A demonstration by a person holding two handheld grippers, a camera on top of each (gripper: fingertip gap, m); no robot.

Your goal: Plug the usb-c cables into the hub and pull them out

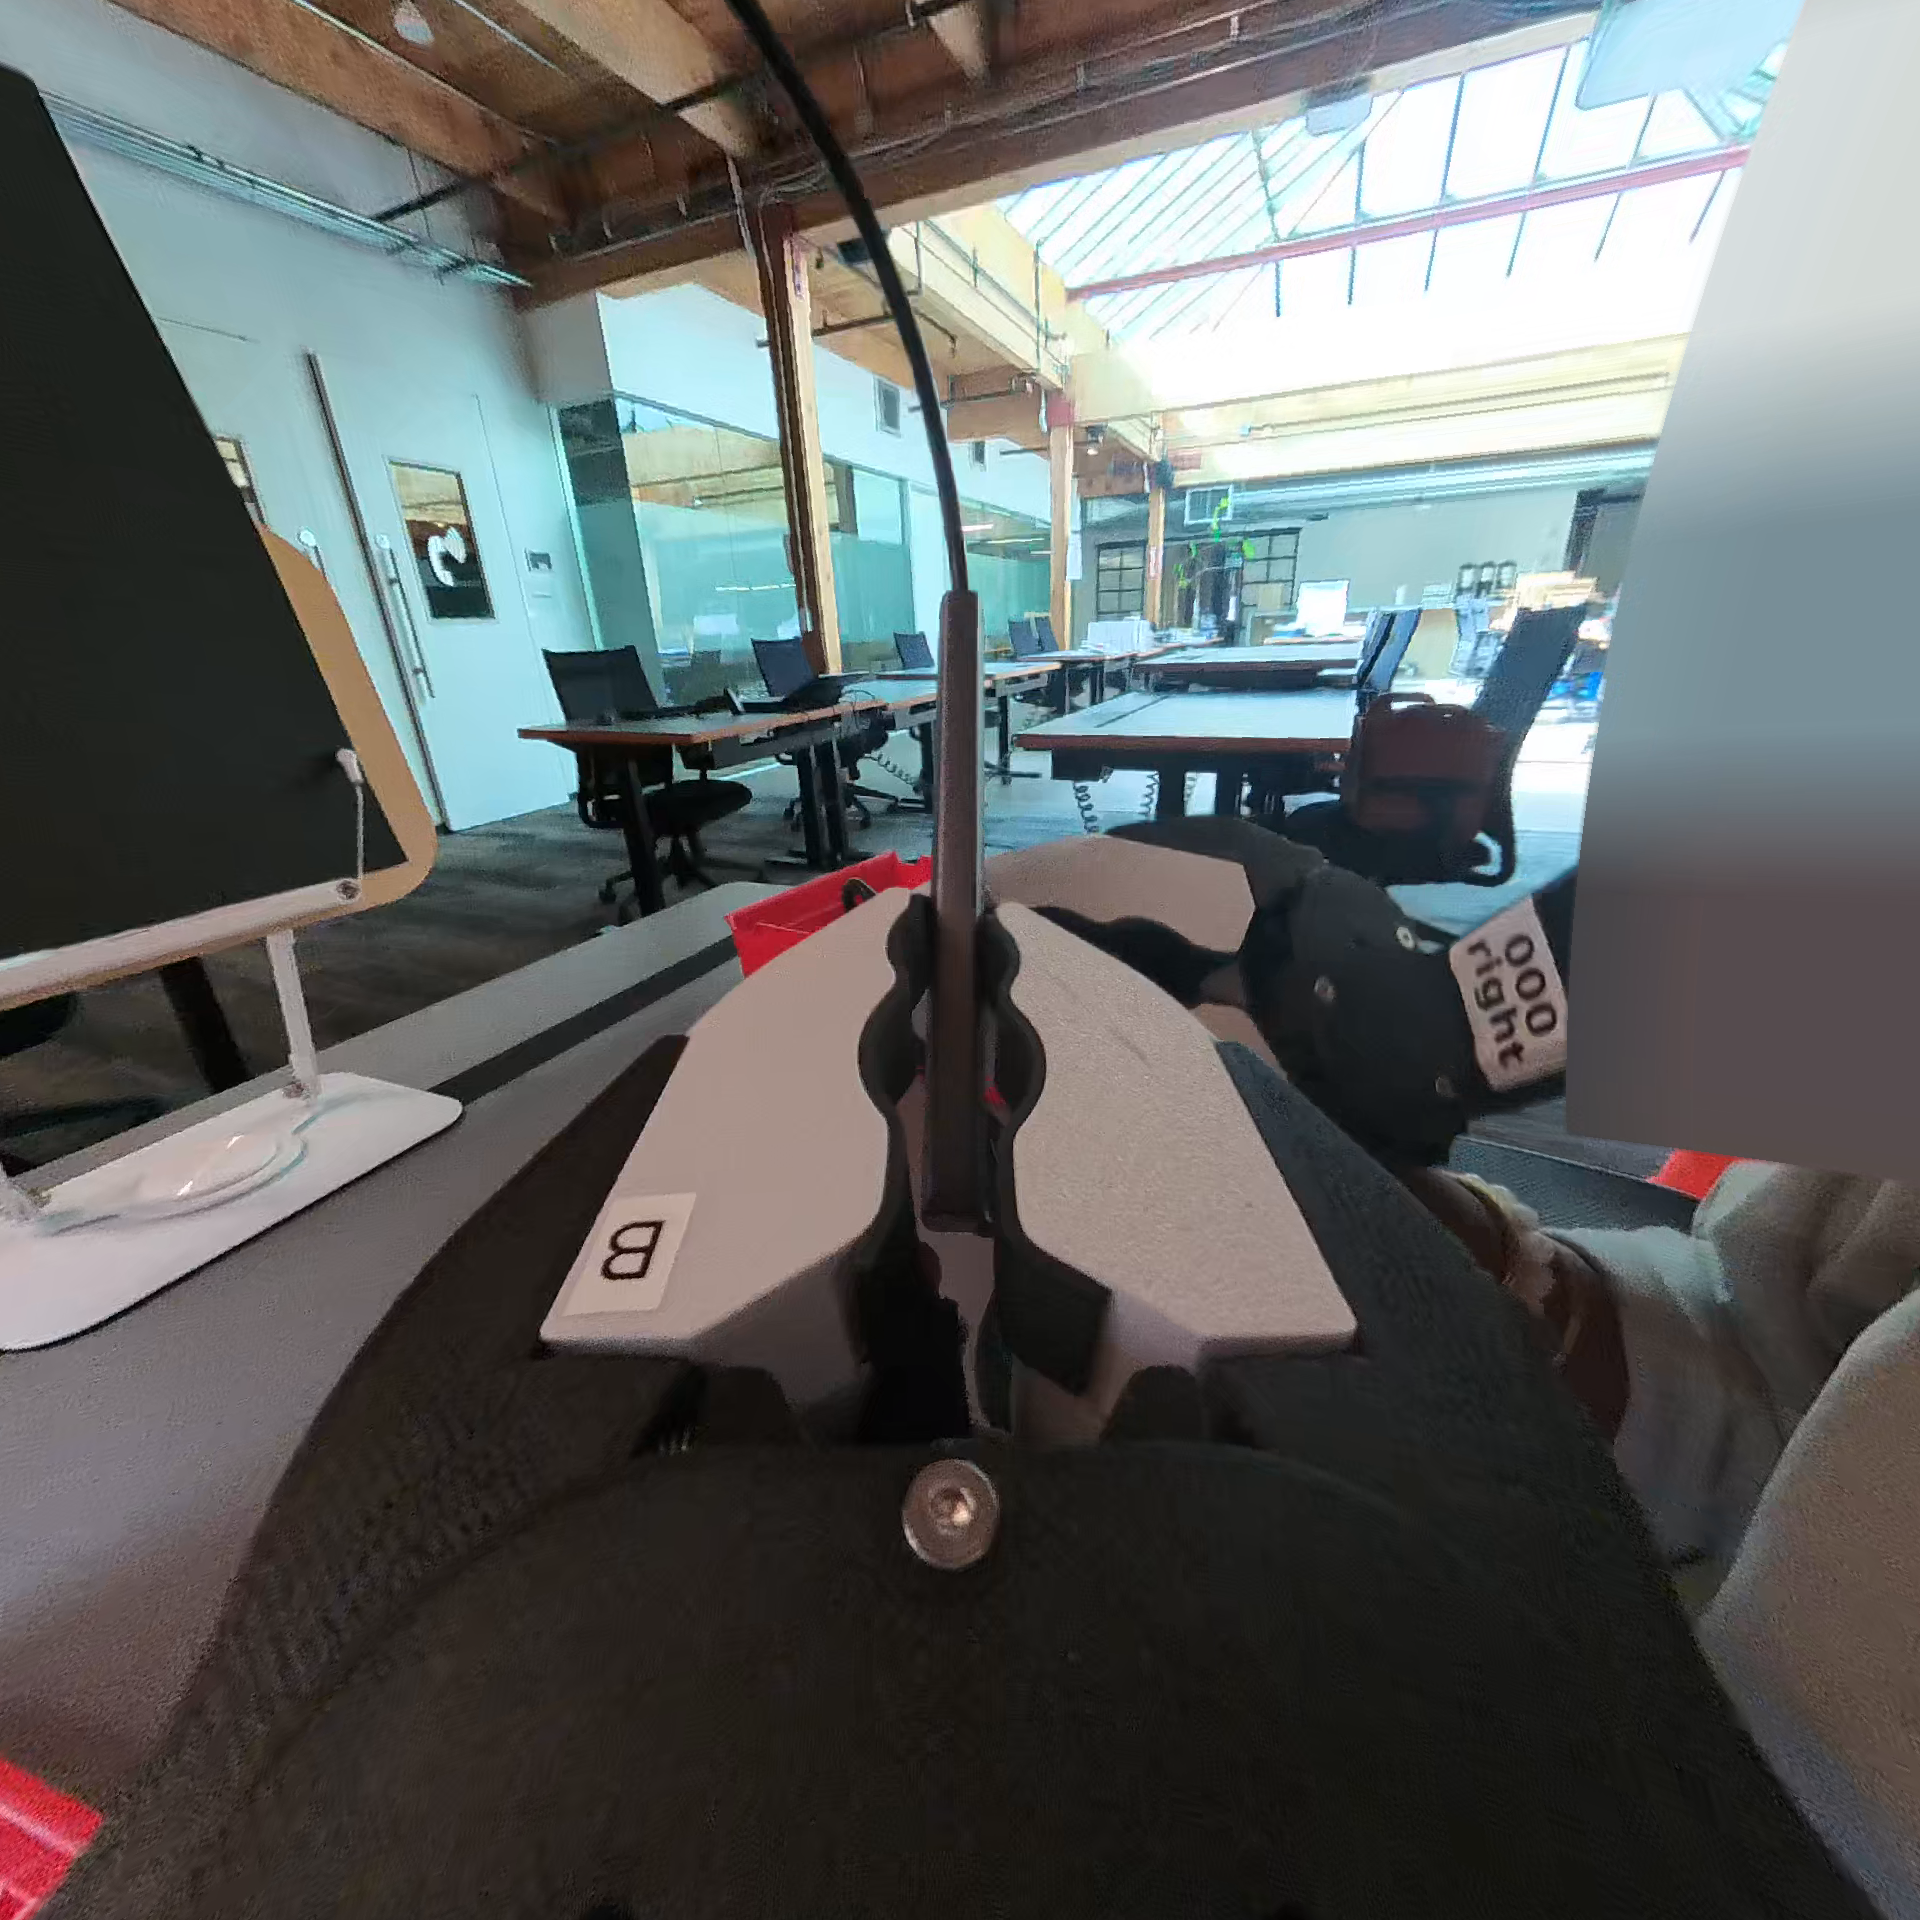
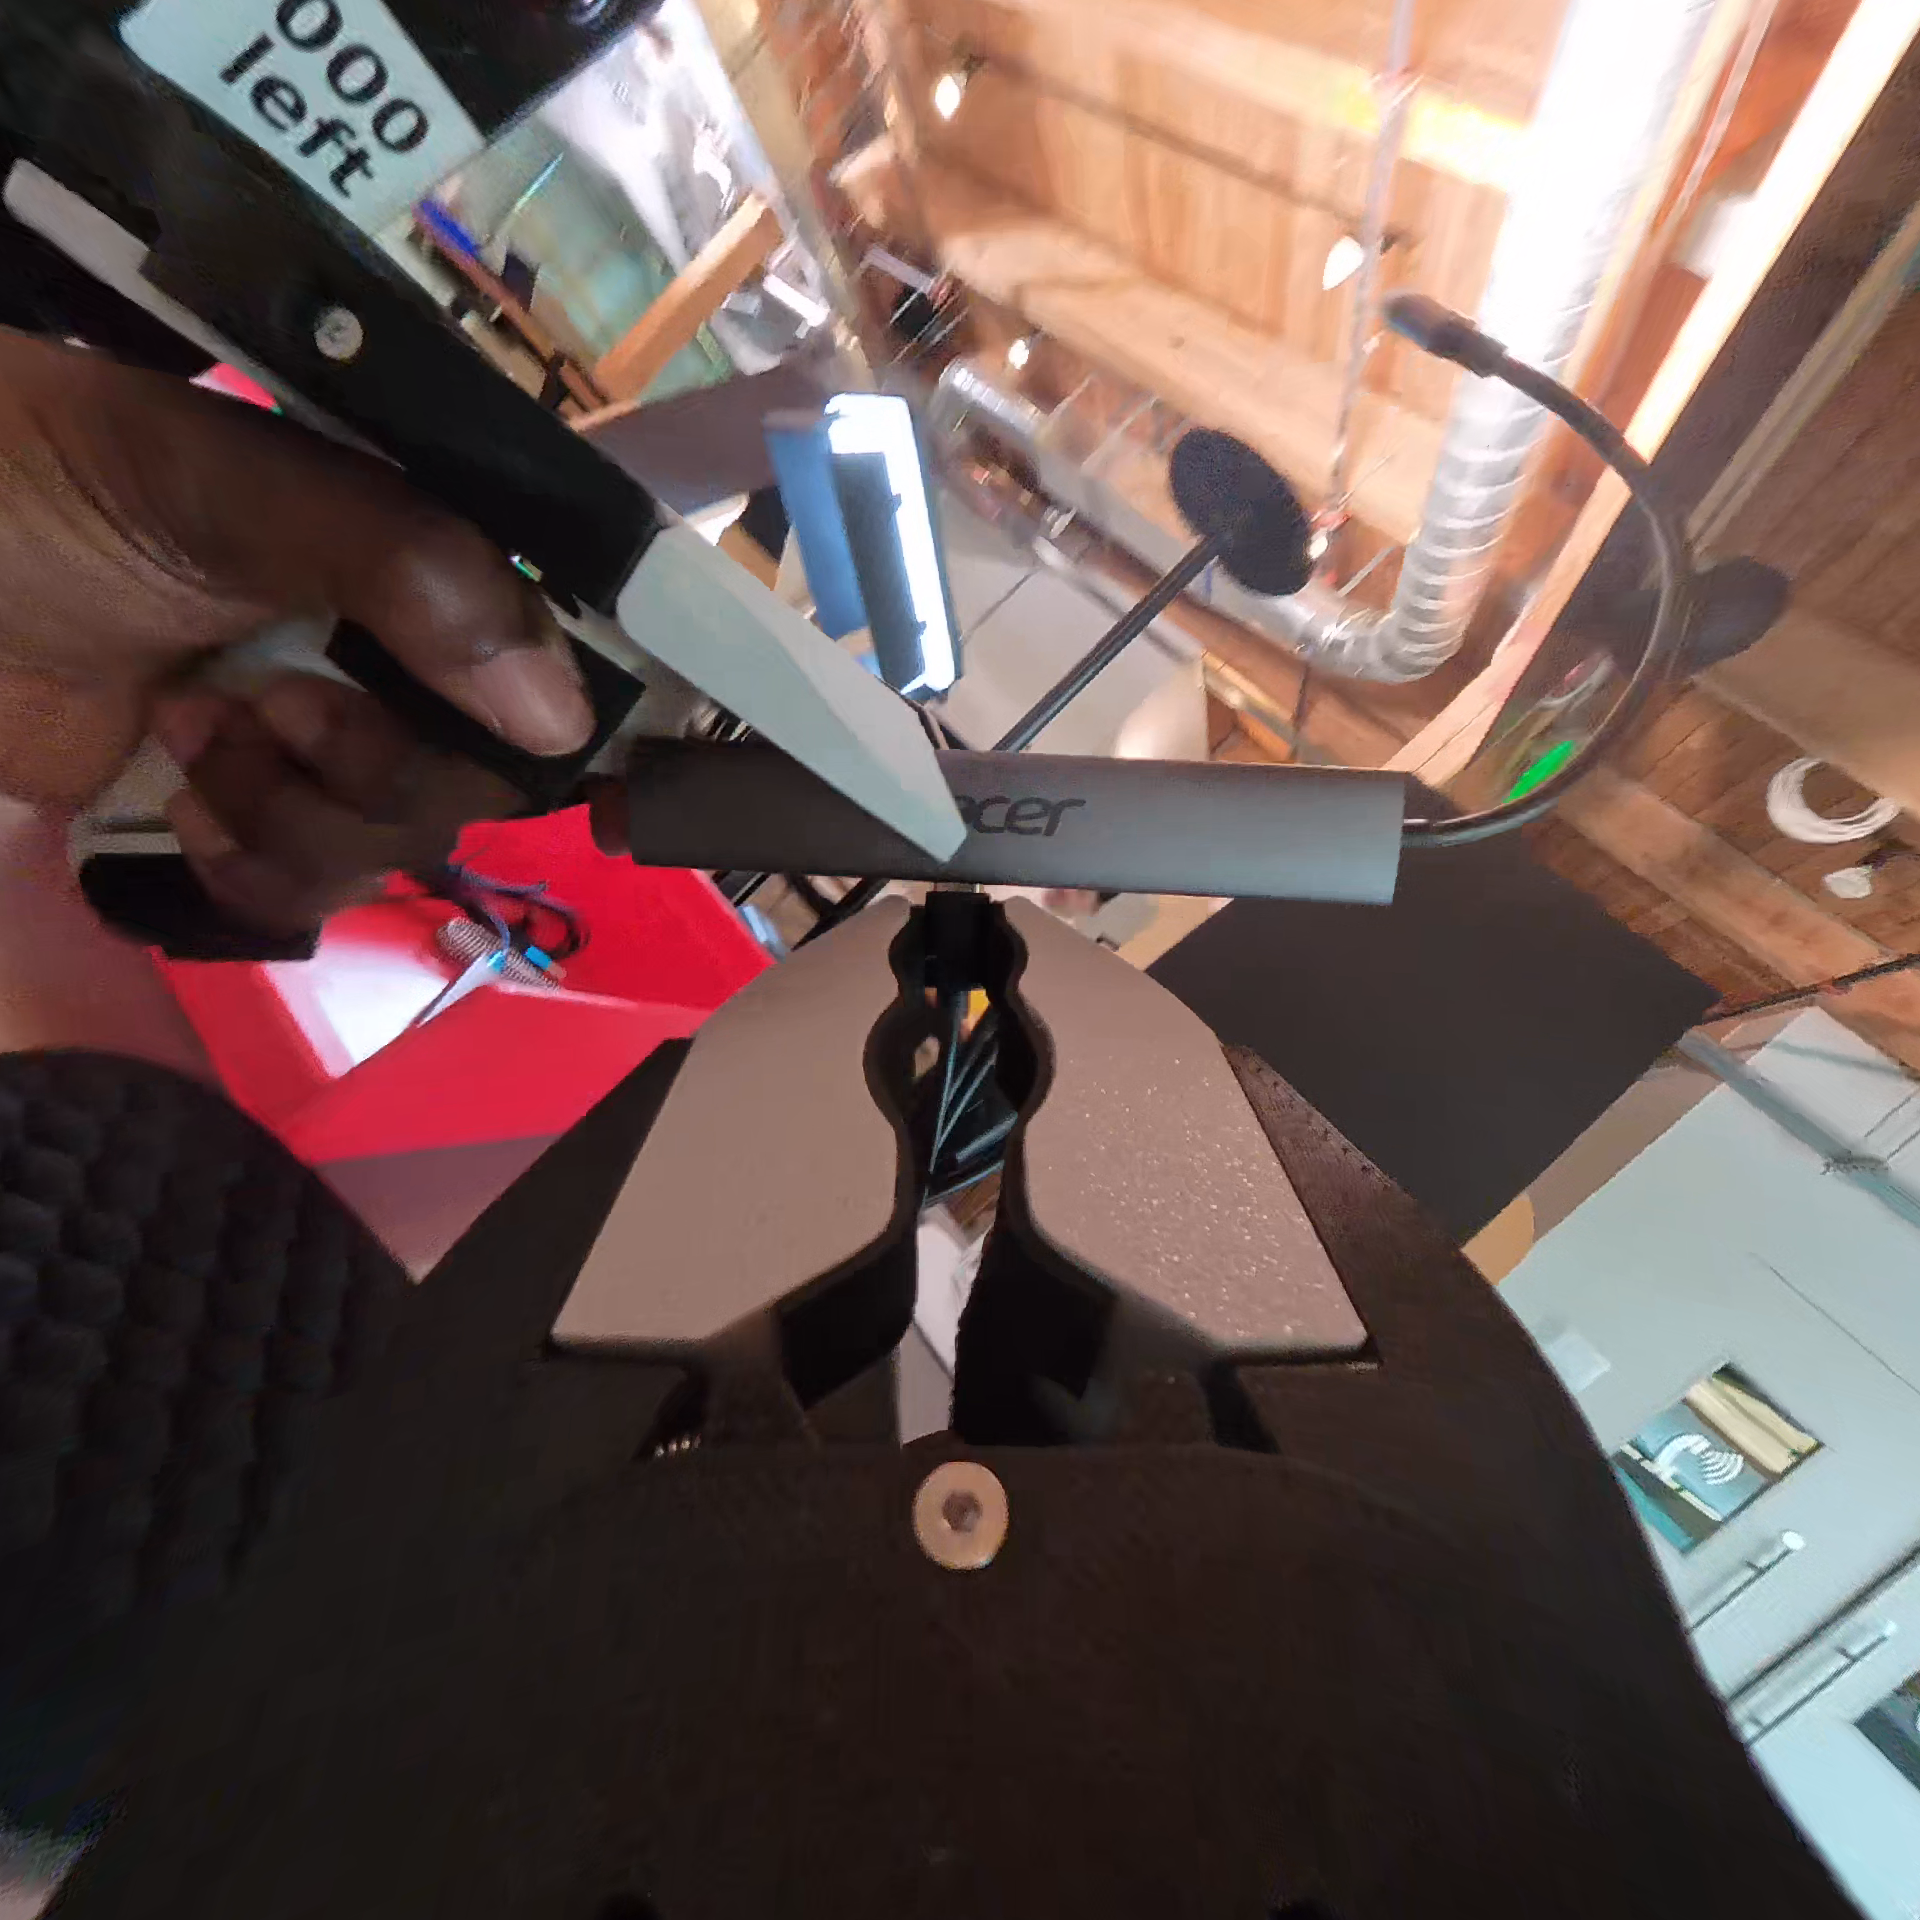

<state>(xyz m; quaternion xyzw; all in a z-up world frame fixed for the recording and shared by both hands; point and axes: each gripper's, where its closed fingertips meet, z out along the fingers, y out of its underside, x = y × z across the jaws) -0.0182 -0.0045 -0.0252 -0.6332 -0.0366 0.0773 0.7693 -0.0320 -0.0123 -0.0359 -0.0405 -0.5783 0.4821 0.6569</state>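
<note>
The right gripper [image 2: 954, 951] pinches a black plug [image 2: 951, 925] whose tip meets the hub [image 2: 1143, 826] edge just ahead. The hub's long axis lies crosswise to the plug, clamped in the left gripper [image 1: 951, 977].

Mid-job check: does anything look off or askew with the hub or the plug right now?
Nothing looks damaged. The grey hub is off the table, clamped edge-on in the left gripper. The right gripper pinches a black USB-C plug right at the hub's edge; whether it is seated I cannot tell. The hub's own cable loops free.
</note>
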